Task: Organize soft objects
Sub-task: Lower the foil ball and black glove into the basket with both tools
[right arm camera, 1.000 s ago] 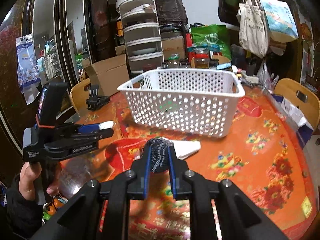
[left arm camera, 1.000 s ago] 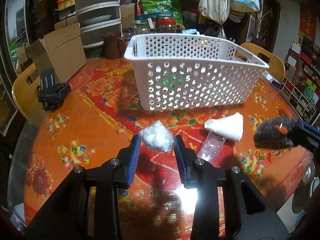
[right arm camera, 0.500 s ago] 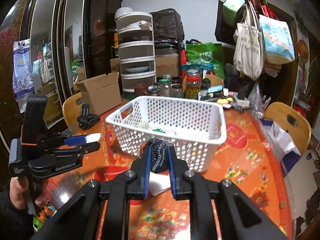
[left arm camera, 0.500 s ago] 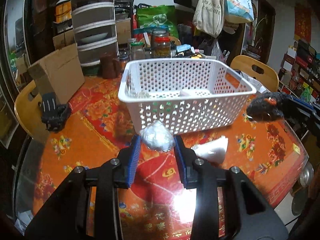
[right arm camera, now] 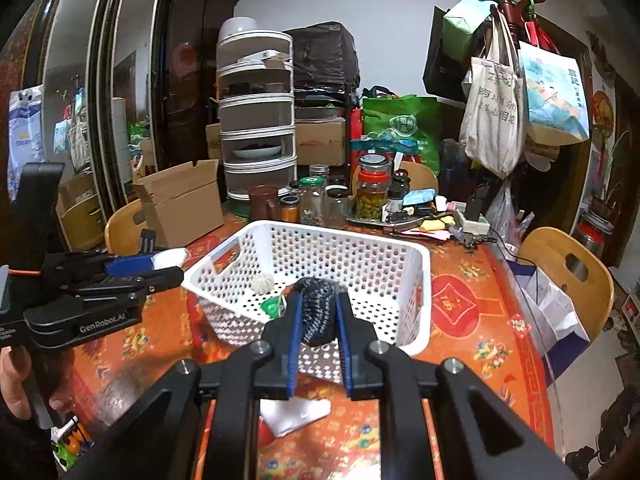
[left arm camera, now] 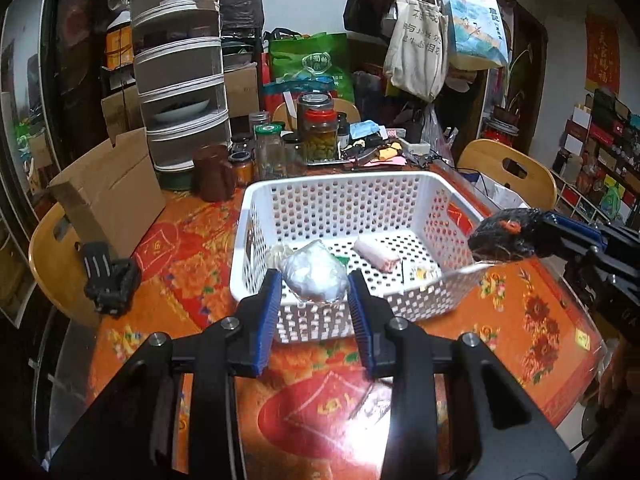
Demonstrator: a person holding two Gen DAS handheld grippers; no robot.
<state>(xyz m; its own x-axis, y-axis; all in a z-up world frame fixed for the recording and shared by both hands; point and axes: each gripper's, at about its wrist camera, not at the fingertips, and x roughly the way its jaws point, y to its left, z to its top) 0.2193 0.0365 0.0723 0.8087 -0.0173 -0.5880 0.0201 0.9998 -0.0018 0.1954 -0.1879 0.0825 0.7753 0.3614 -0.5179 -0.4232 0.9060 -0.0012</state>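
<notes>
A white perforated basket (left arm camera: 416, 178) (right arm camera: 420, 280) stands on the red patterned table. My left gripper (left arm camera: 314, 280) is shut on a white soft ball in clear wrap (left arm camera: 314, 276), held above the basket's near rim. My right gripper (right arm camera: 318, 312) is shut on a dark knitted bundle (right arm camera: 318, 312), held above the basket's near edge; it also shows in the left wrist view (left arm camera: 500, 238). Inside the basket lie a white-pink soft block (left arm camera: 376, 250), a small packet (left arm camera: 418, 272), a white ribbed ball (right arm camera: 262, 282) and a green item (right arm camera: 272, 306).
A white folded cloth (right arm camera: 296, 414) lies on the table below my right gripper. Jars (left arm camera: 320, 132), a cardboard box (left arm camera: 108, 188), a stacked food container (left arm camera: 180, 92) and a black clip (left arm camera: 110, 278) stand around. Wooden chairs (left arm camera: 508, 168) ring the table.
Both grippers have risen and moved forward with their loads, from table level to above the basket's near rim. The basket's inside now shows.
</notes>
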